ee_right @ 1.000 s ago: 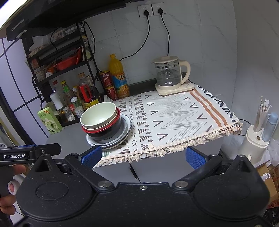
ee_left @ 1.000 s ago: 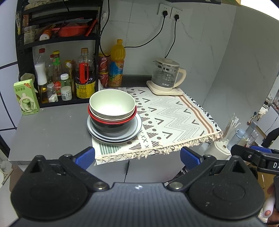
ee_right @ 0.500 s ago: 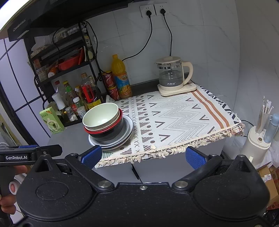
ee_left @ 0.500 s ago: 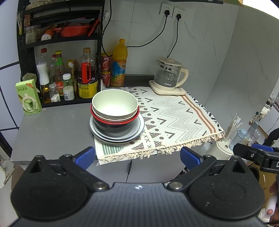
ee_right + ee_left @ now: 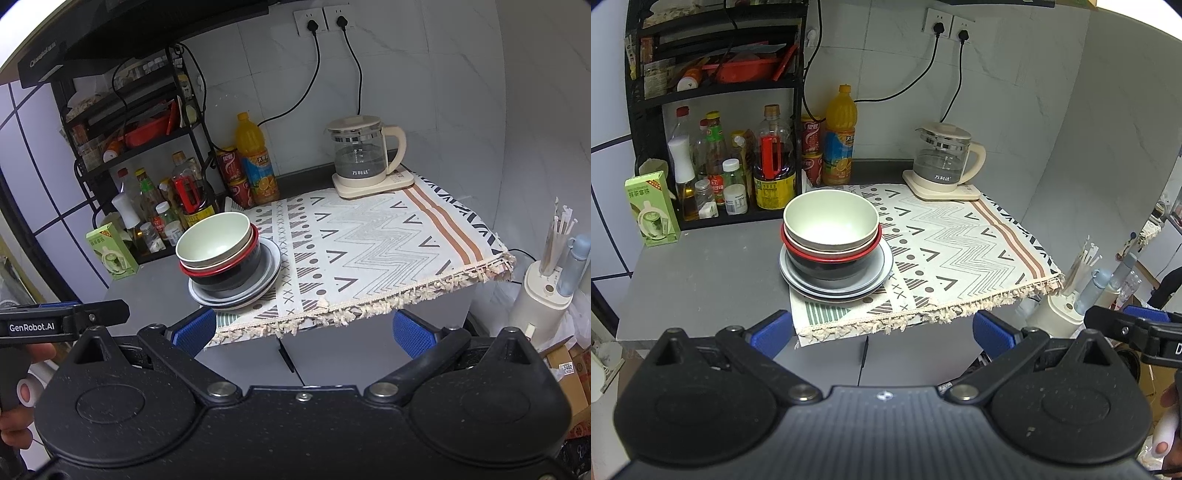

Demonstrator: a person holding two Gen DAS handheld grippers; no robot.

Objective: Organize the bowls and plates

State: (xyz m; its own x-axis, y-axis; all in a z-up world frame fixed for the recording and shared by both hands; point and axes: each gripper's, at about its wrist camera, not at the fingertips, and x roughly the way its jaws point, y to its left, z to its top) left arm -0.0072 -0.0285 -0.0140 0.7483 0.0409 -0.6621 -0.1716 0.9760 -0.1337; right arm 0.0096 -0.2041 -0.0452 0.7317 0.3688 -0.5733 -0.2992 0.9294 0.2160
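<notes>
Both cams sit a bit closer to the counter than 1 s ago; the dish stack itself hasn't shifted. Left gripper (image 5: pixel 882 334) and right gripper (image 5: pixel 303 330) are spread wide w/ nothing between the blue pads, short of the counter (image 5: pixel 701 273) edge. Pale bowl (image 5: pixel 831 218) nests in a red-rimmed black bowl (image 5: pixel 827 264) on grey plates (image 5: pixel 882 275), straddling the left edge of the fringed zigzag cloth (image 5: pixel 960 251). Plate count hard to tell, maybe 2–3. Glass kettle (image 5: pixel 943 157) at the back.

Evenly lit, sharp, fisheye-curved edges
</notes>
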